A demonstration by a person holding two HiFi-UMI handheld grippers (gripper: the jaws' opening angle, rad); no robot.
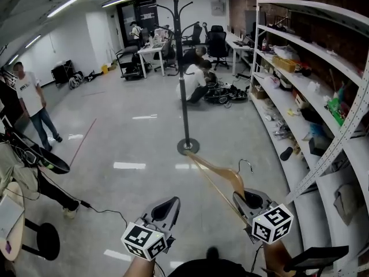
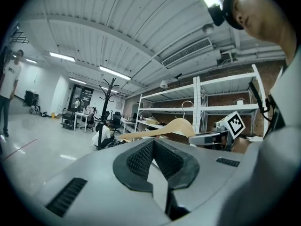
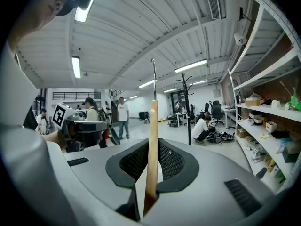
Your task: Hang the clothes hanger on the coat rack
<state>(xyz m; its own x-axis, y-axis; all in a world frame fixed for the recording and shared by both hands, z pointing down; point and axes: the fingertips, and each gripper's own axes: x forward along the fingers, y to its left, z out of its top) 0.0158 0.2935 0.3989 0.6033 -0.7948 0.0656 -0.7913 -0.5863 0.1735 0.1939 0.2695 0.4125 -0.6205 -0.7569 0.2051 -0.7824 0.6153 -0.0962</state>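
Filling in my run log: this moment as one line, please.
right tool: shut on hanger | left tool: shut, empty | coat rack: ahead, hanger not yet hung

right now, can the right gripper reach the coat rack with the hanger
Probably not from here. The right gripper, jaws shut on the wooden hanger, is well short of the coat rack, which stands farther off across the floor. Nothing blocks the way; stepping closer should do.

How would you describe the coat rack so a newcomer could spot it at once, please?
From the tall white metal shelving along the right wall, look left onto the open grey floor. There stands a thin black metal coat rack: one pole on a round base, curved hooks on top. No neighbour is as tall and slender.
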